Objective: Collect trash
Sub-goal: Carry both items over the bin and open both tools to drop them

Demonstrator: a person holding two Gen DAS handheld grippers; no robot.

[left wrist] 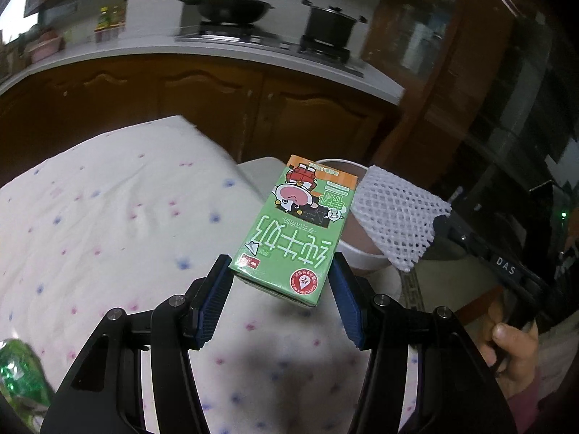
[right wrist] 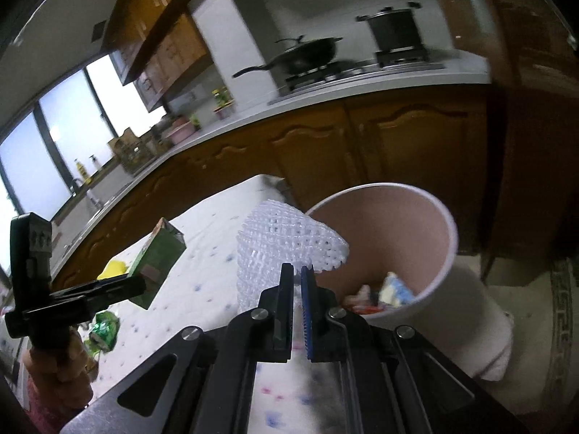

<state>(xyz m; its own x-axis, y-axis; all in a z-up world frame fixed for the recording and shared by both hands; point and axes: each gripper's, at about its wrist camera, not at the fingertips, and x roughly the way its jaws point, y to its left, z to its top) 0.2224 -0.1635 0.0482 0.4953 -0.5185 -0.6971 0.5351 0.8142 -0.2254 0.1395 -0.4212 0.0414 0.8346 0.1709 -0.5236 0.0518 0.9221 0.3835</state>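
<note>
Gripping a green milk carton (left wrist: 289,231) by its lower end, the left gripper (left wrist: 282,271) has its blue pads pressed against the carton's two sides, and the carton sticks up and away from the fingers, its print upside down in the left wrist view. Beneath it lies a table (left wrist: 108,217) under a white cloth dotted pink and blue. At 8 o'clock in that view a crumpled green wrapper (left wrist: 21,376) lies on the cloth.

The right gripper (right wrist: 296,275) has its fingers drawn together on the edge of a white foam net (right wrist: 286,238), which stands up from the pads. From the right wrist view the net hangs just at the rim of a white bin (right wrist: 448,238), which stands off the table's edge at 2 o'clock. Some scraps lie in the bottom of the bin; they are too blurred to name. A yellow thing (right wrist: 114,267), perhaps more trash, rests on the cloth at 9 o'clock behind the carton.

Farther off, at 12 o'clock, a wok (left wrist: 231,7) and a pot (left wrist: 329,21) sit on a stove on a white counter over brown cabinets (right wrist: 398,137).
</note>
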